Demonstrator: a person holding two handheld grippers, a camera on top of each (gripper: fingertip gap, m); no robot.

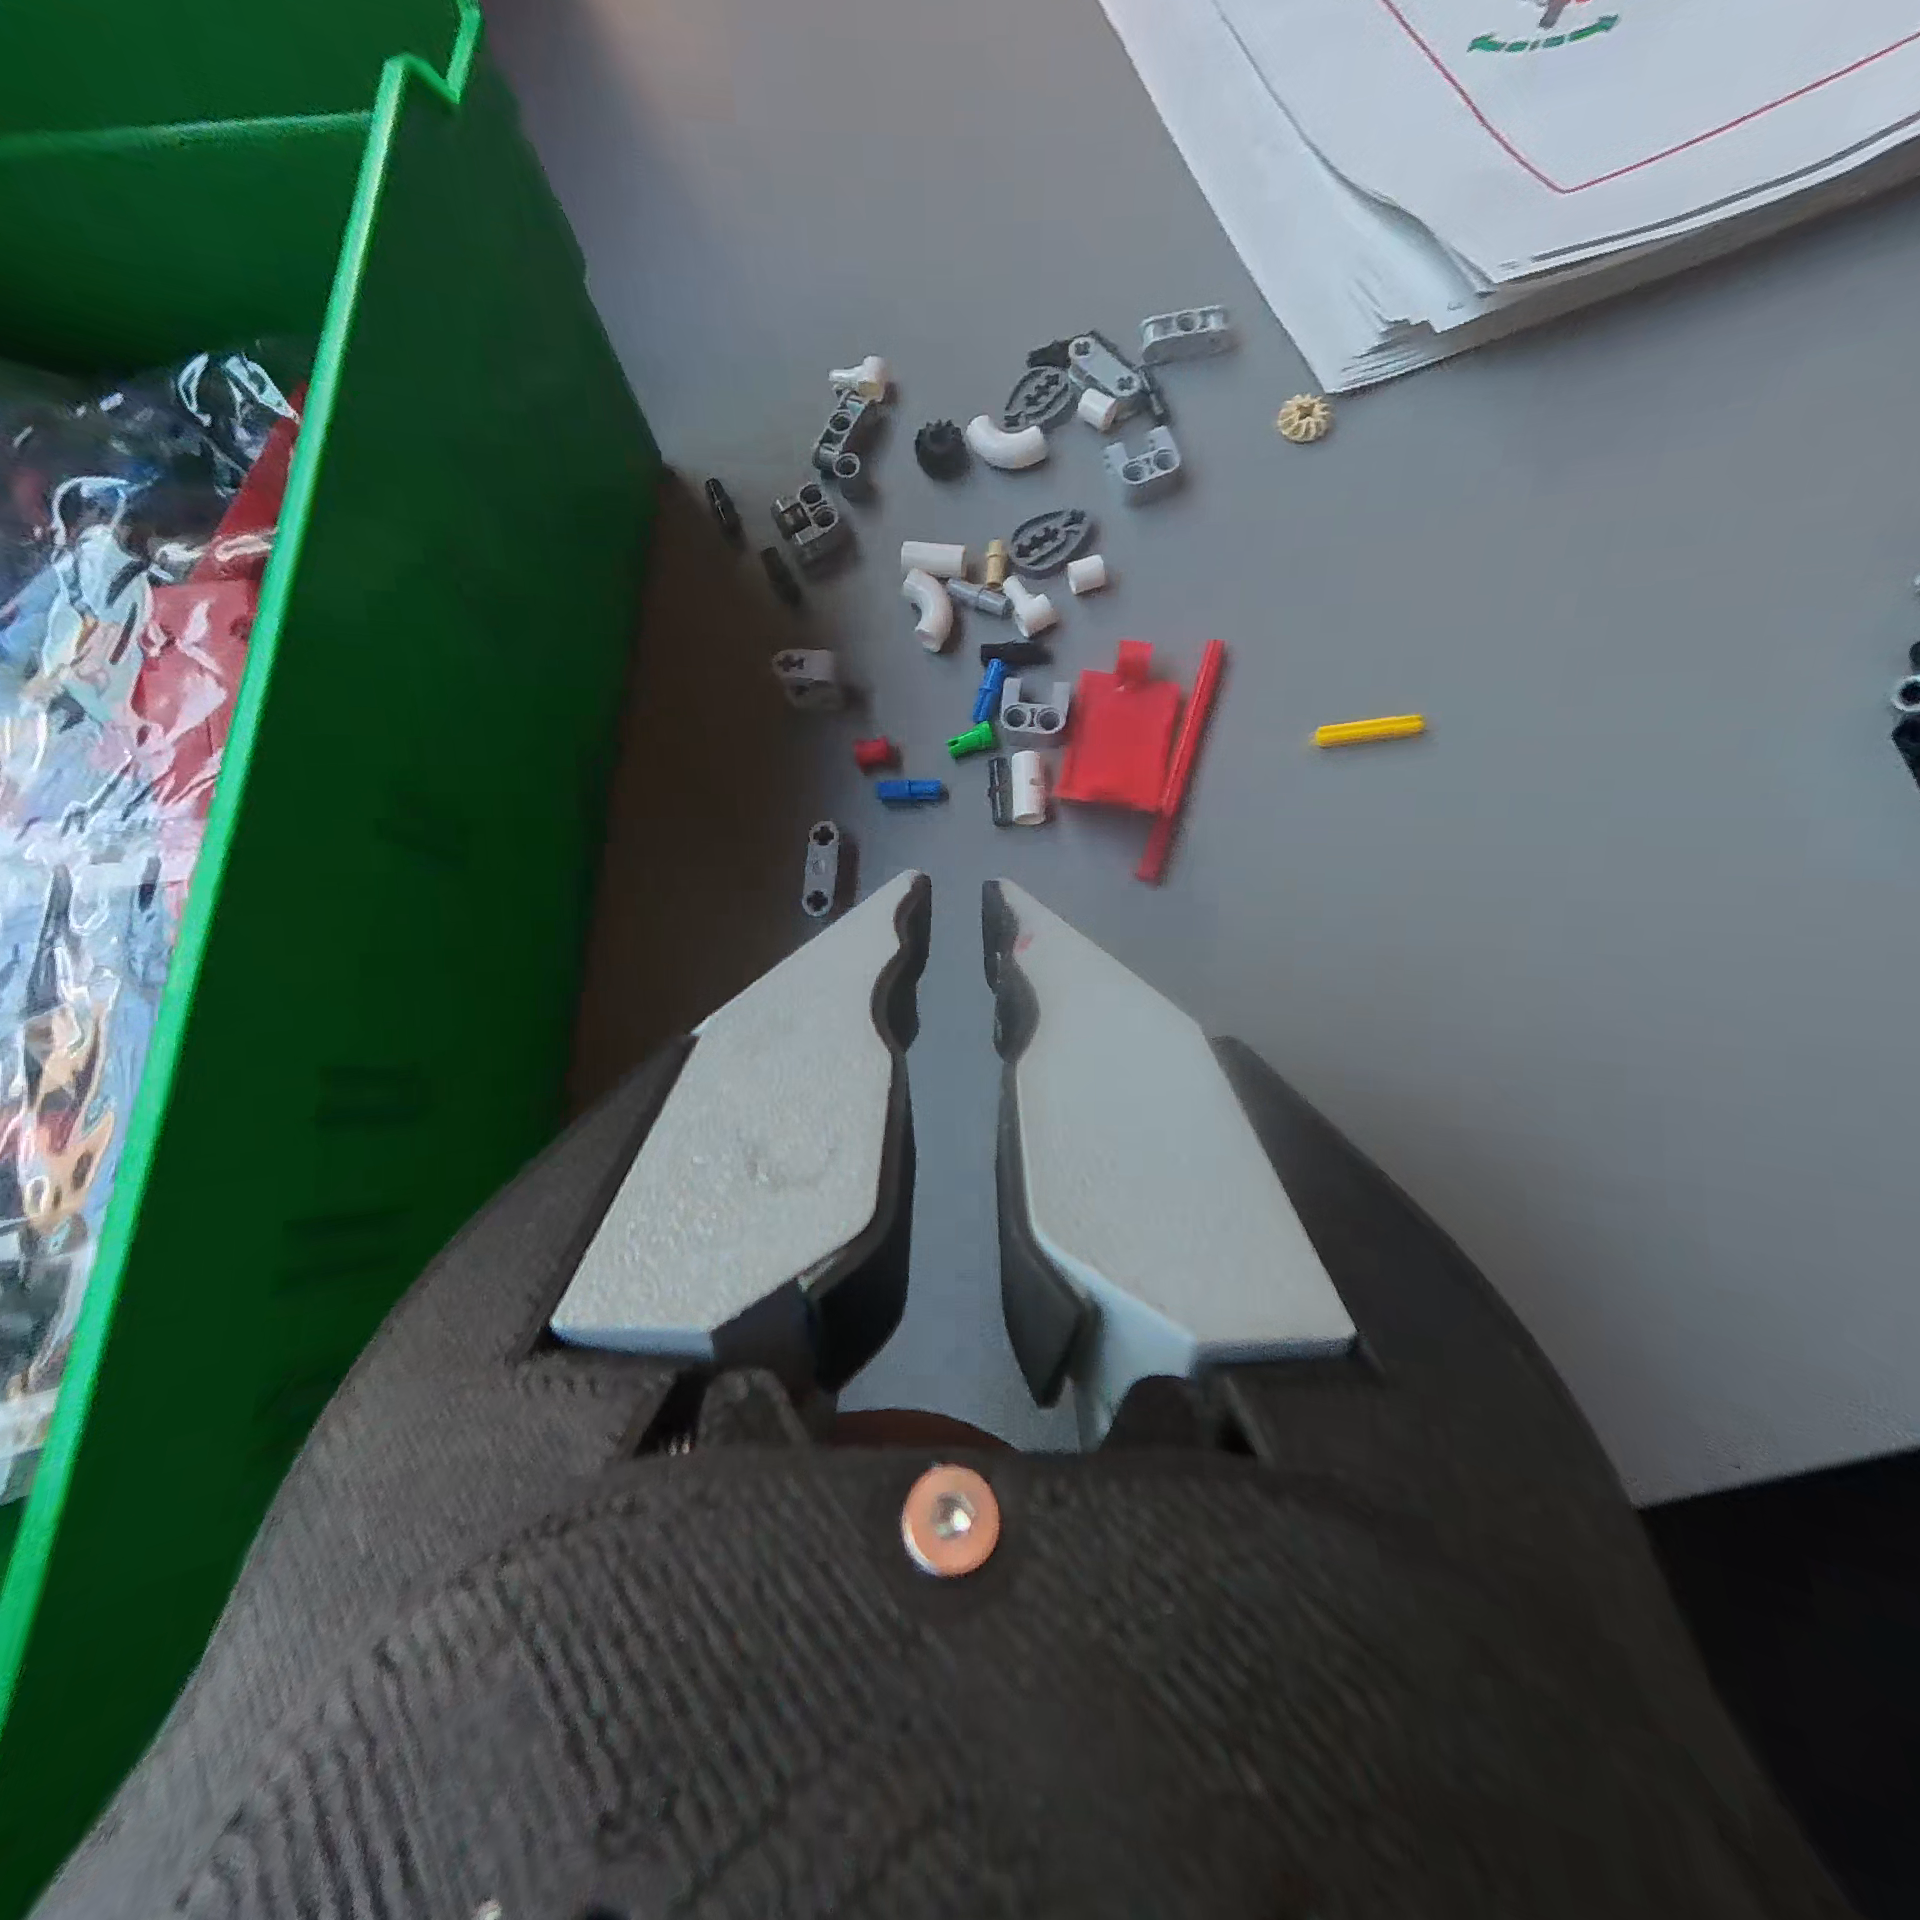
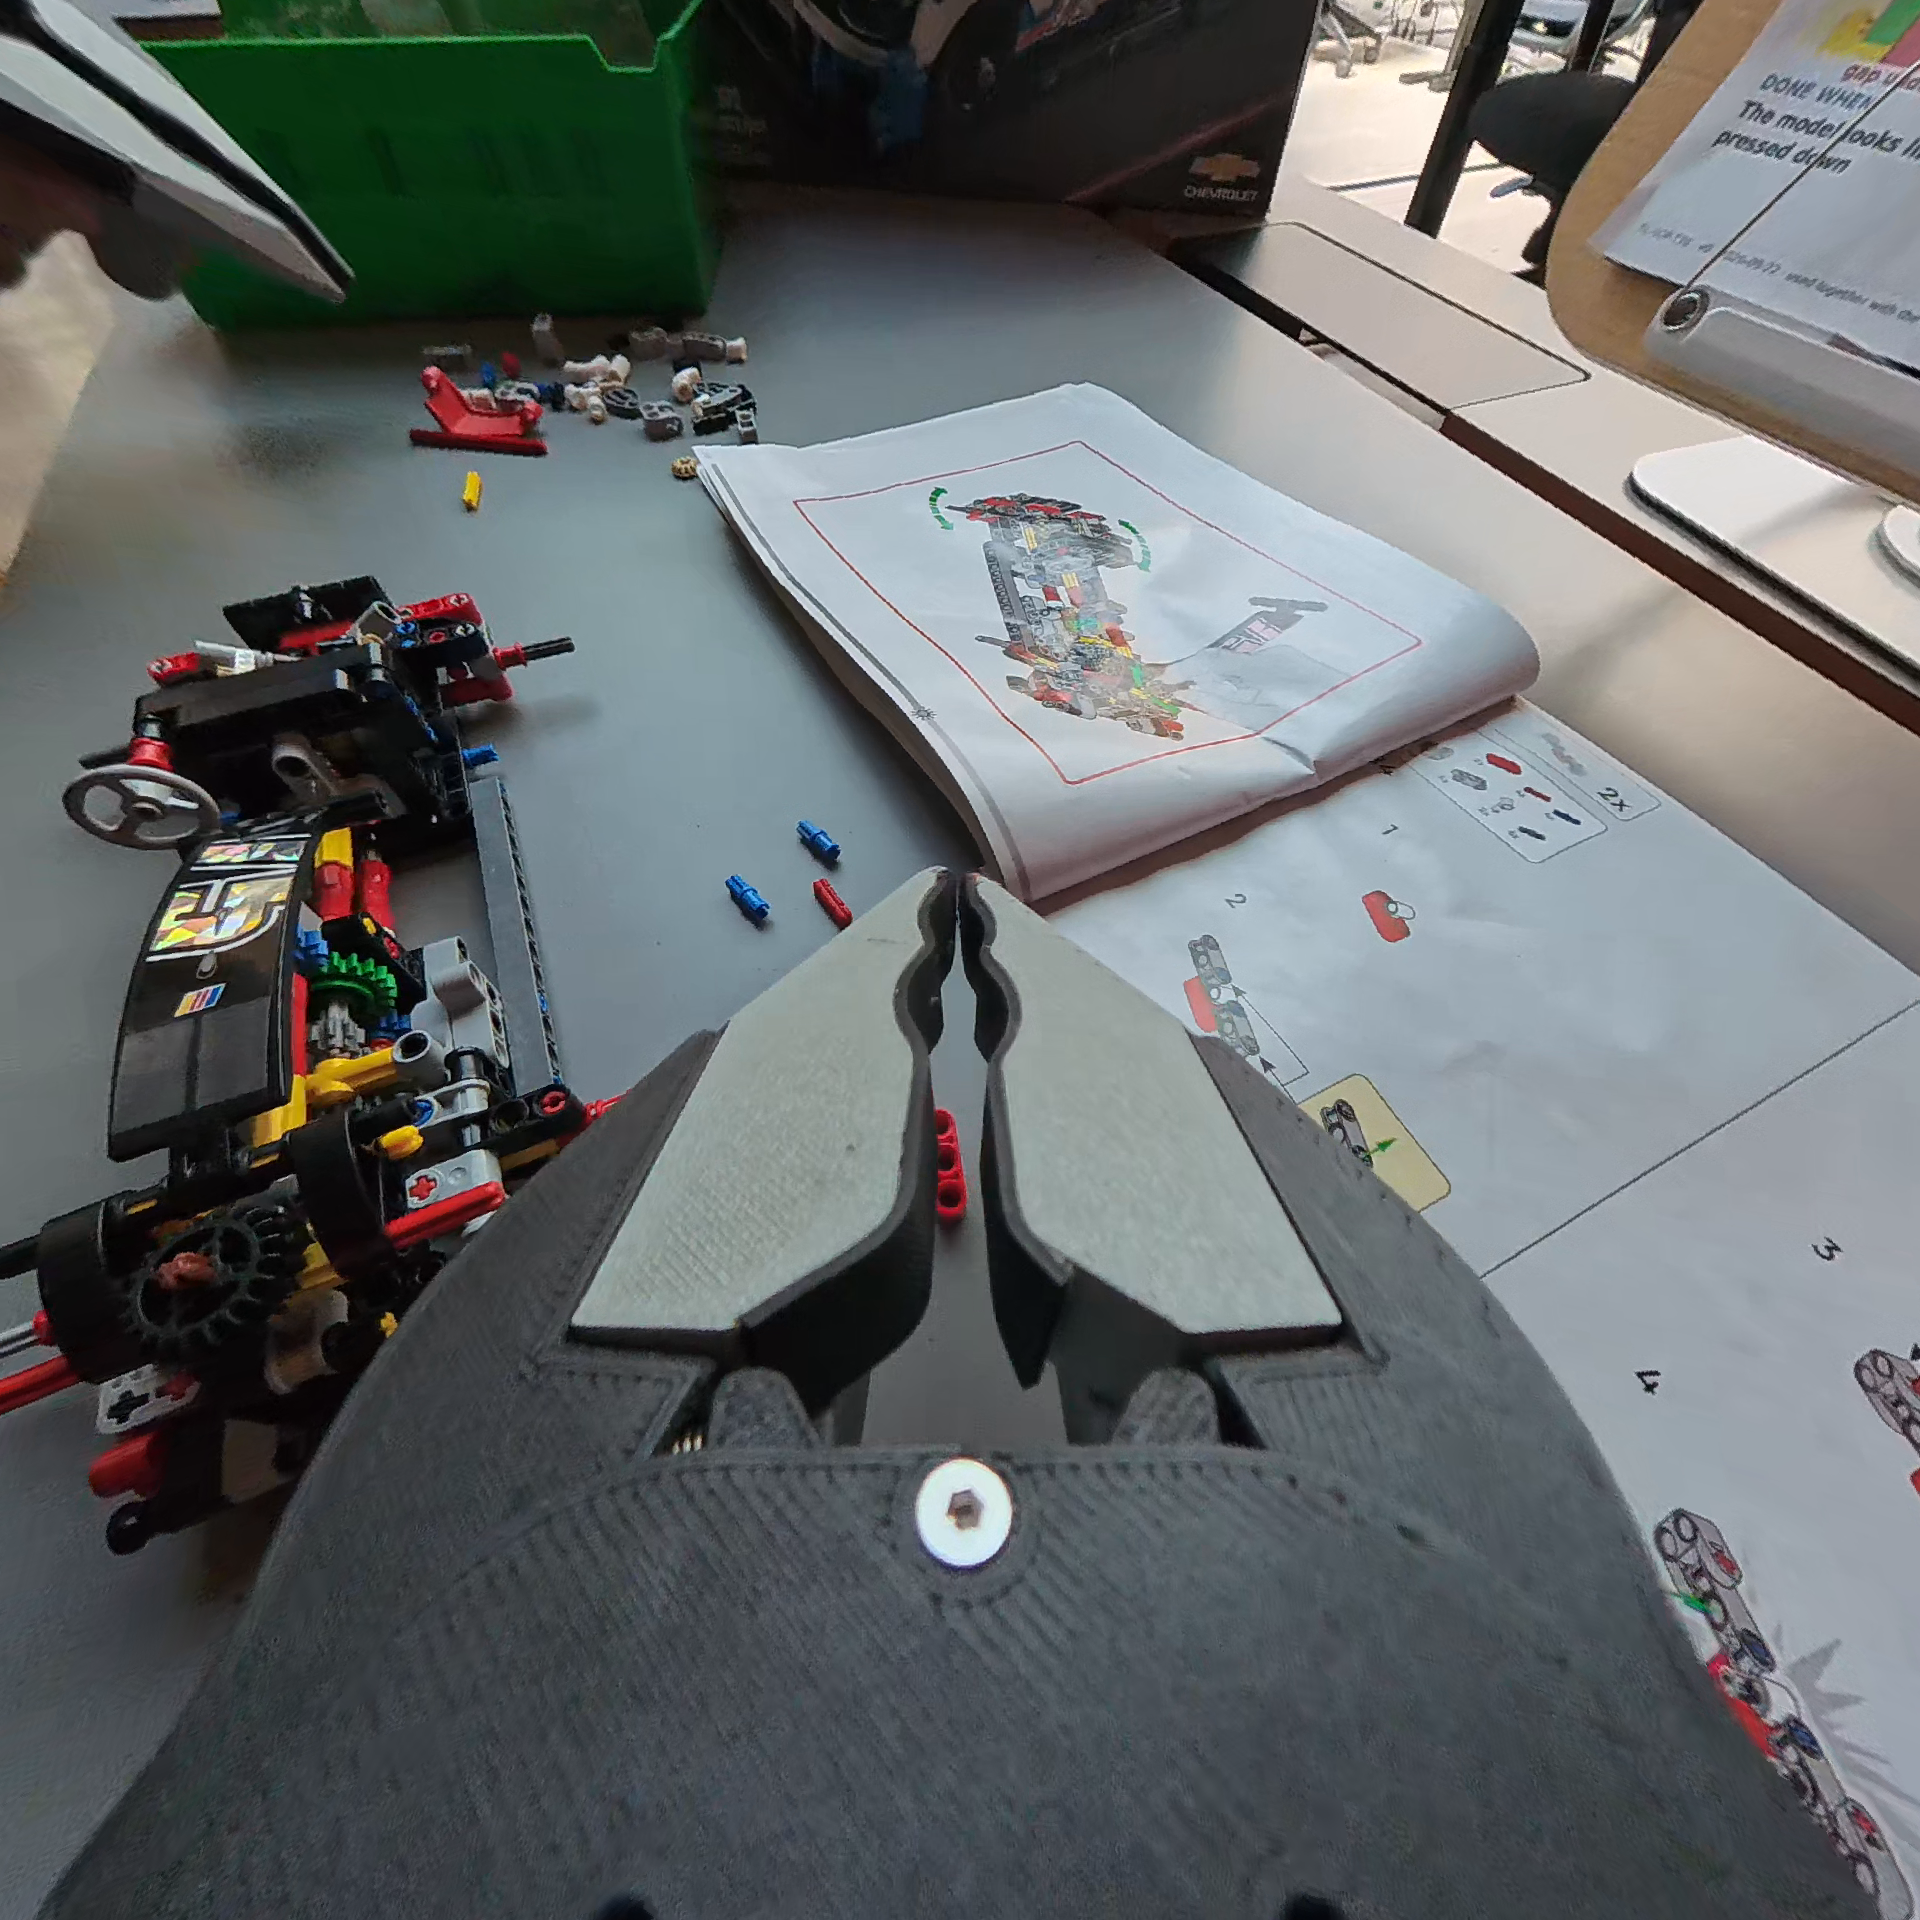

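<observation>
My left gripper hovers low over the grey table with its fingers slightly apart and nothing between them. Just ahead lie a grey two-hole link, a blue pin, a red panel and a scatter of small building parts. My right gripper is shut, tips touching, with nothing visible in them. It points at the corner of an open instruction booklet. Two blue pins and a red pin lie just to its left. A small red beam shows under its fingers.
A green bin holding bagged parts stands at the left. A part-built model car chassis lies to the left of the right gripper. A yellow axle lies apart. A dark box and a monitor base stand behind. Across from one pair of fingers to the other is roughly 40 centimeters. To the red pin: right tips about 7 centimeters, left tips about 35 centimeters.
</observation>
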